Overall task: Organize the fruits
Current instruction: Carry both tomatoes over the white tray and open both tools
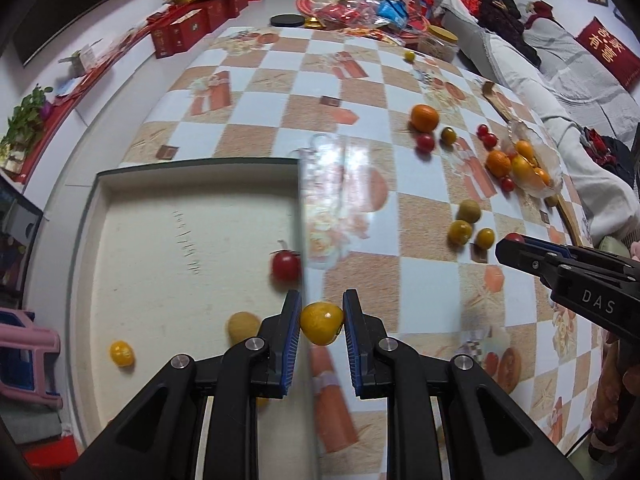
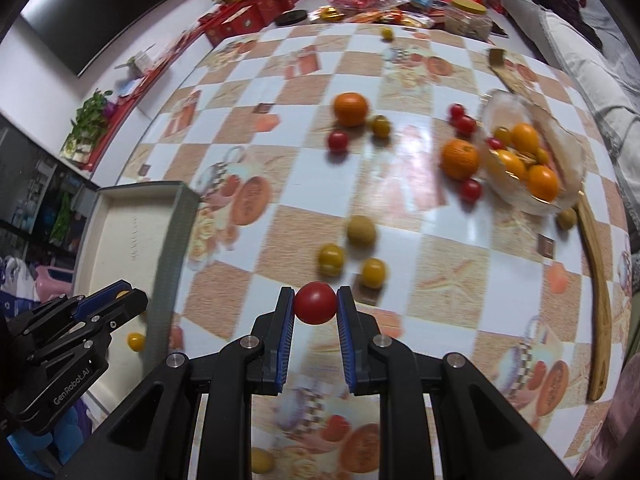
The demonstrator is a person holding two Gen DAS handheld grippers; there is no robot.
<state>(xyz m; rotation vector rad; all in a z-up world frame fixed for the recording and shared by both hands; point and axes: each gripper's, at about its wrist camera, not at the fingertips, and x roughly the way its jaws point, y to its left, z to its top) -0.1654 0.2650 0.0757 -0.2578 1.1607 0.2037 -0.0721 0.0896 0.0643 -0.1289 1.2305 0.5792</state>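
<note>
Already clenched, left gripper (image 1: 321, 322) on a yellow kumquat (image 1: 322, 323), right gripper (image 2: 315, 303) on a red cherry tomato (image 2: 315, 303). Directly beneath and left of the left tongs, the white tray (image 1: 192, 184), its near wall crossing under the kumquat; well left of the right tongs in the right wrist view. Nearer to the drop, probably, the left hand. Shown only from the left: a tomato (image 1: 286, 266) and two yellow fruits inside the tray. Shown better from the right: the glass bowl (image 2: 560, 136) far ahead-right.

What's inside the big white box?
Inside the white box lie a red tomato, a brownish fruit and a small yellow fruit. The left gripper hides the near corner.
</note>
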